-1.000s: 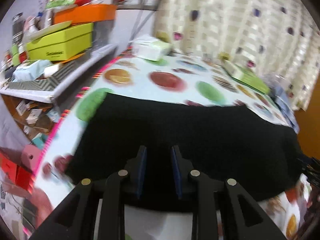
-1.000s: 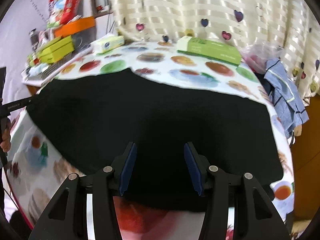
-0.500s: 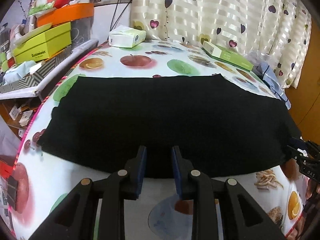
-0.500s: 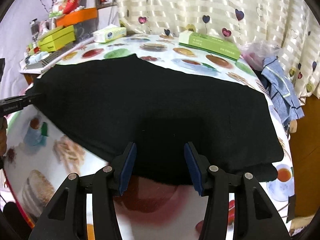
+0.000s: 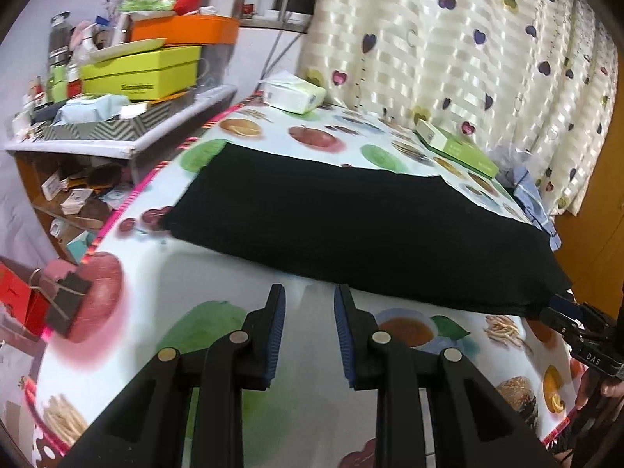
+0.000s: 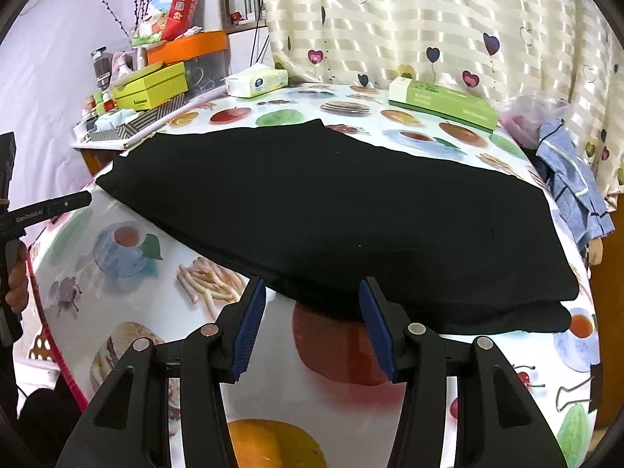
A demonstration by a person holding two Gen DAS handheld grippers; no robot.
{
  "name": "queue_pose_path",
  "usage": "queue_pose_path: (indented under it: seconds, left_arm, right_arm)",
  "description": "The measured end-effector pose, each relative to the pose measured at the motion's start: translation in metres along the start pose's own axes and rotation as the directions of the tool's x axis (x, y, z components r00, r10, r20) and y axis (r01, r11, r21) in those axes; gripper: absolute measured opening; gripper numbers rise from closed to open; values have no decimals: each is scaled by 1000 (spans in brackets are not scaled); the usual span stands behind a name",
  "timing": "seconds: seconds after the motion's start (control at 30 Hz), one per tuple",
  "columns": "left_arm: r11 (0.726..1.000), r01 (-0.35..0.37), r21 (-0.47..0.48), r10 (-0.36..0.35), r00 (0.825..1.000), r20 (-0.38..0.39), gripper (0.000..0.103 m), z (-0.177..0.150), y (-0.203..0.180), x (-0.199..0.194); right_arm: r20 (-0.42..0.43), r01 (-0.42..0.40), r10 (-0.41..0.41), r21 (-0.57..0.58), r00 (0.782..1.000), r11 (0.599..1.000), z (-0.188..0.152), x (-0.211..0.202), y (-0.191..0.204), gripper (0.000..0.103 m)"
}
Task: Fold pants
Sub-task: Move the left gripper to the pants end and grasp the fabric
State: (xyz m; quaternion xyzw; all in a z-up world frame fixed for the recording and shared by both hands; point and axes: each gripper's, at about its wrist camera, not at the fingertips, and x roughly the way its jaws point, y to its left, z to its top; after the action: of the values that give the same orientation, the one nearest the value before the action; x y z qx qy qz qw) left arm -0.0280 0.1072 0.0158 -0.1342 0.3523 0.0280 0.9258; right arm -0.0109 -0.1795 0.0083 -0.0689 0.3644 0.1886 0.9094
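Black pants point(image 5: 351, 226) lie folded flat in a long band across the fruit-print tablecloth point(image 5: 218, 351); they also show in the right wrist view point(image 6: 331, 210). My left gripper point(image 5: 308, 312) is open and empty, just short of the pants' near edge. My right gripper point(image 6: 312, 304) is open and empty, its fingertips at the pants' near edge. The right gripper's tip also shows at the pants' right corner in the left wrist view point(image 5: 561, 308). The left gripper's tip shows at the pants' left end in the right wrist view point(image 6: 74, 201).
A tissue pack point(image 6: 257, 82) and a green box point(image 6: 444, 103) lie at the table's back. Blue clothing point(image 6: 573, 183) hangs off the right edge. A cluttered shelf with yellow and orange boxes point(image 5: 144, 70) stands to the left. A curtain point(image 6: 429, 19) hangs behind.
Both grippers have drawn back toward the table's near edge, off the pants. Both stayed open. The pants have not moved.
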Motion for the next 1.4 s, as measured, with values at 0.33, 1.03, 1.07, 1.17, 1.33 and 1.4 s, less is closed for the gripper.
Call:
queue_pose_path:
  seconds: [0.33, 1.03, 1.07, 1.17, 1.33, 1.4]
  left_arm:
    - [996, -46, -73, 47, 999, 15, 30, 5, 32, 1]
    - [975, -141, -169, 134, 990, -49, 45, 47, 91, 52]
    - [976, -139, -168, 133, 990, -50, 49, 48, 90, 54]
    - [975, -164, -150, 157, 986, -53, 52, 48, 81, 56]
    - [973, -214, -80, 209, 975, -75, 52, 49, 65, 62]
    - [971, -230, -67, 225, 971, -79, 49, 50, 64, 64]
  right_arm:
    - [-3, -3, 3, -21, 1000, 1000, 1, -1, 5, 51]
    - [2, 4, -4, -75, 1000, 997, 24, 14, 10, 51]
    - [0, 4, -4, -74, 1000, 997, 24, 16, 10, 51]
    - [-5, 5, -5, -69, 1000, 998, 26, 20, 9, 51]
    - [-7, -3, 2, -64, 1000, 998, 28, 24, 9, 51]
    - [-5, -8, 7, -65, 1000, 998, 28, 25, 9, 51]
